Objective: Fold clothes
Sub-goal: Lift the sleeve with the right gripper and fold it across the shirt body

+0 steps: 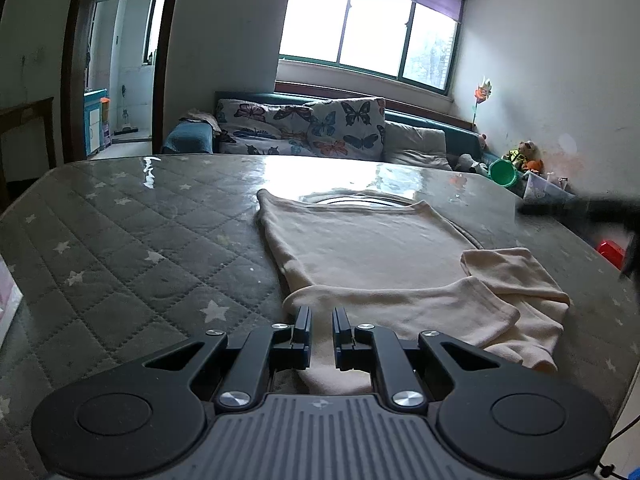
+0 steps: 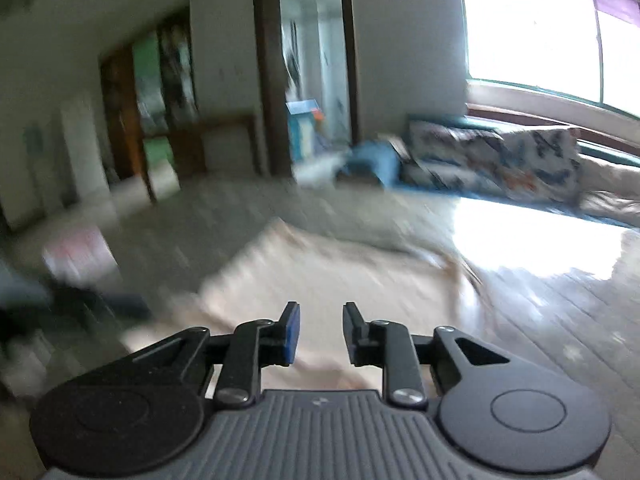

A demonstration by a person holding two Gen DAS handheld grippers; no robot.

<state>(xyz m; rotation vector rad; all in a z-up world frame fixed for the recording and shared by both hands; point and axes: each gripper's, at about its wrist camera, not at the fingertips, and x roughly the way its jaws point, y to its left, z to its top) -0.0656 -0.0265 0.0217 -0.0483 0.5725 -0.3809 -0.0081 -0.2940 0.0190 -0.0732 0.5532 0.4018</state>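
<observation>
A cream garment (image 1: 372, 248) lies spread flat on the grey star-quilted table (image 1: 120, 240). One sleeve (image 1: 512, 280) is folded over at its near right. My left gripper (image 1: 322, 316) sits at the garment's near edge, its jaws almost together, with cream cloth in the narrow gap. The right wrist view is blurred. In it, my right gripper (image 2: 320, 312) hovers above the same cream garment (image 2: 320, 272), jaws open and nothing between the pads.
A sofa with butterfly cushions (image 1: 300, 128) stands behind the table under the window. A green bucket (image 1: 504, 172), toys and a red object (image 1: 610, 250) sit past the right edge. A dark blurred shape (image 1: 592, 212) crosses the far right. A pink-white box (image 2: 76, 256) stands at the table's left.
</observation>
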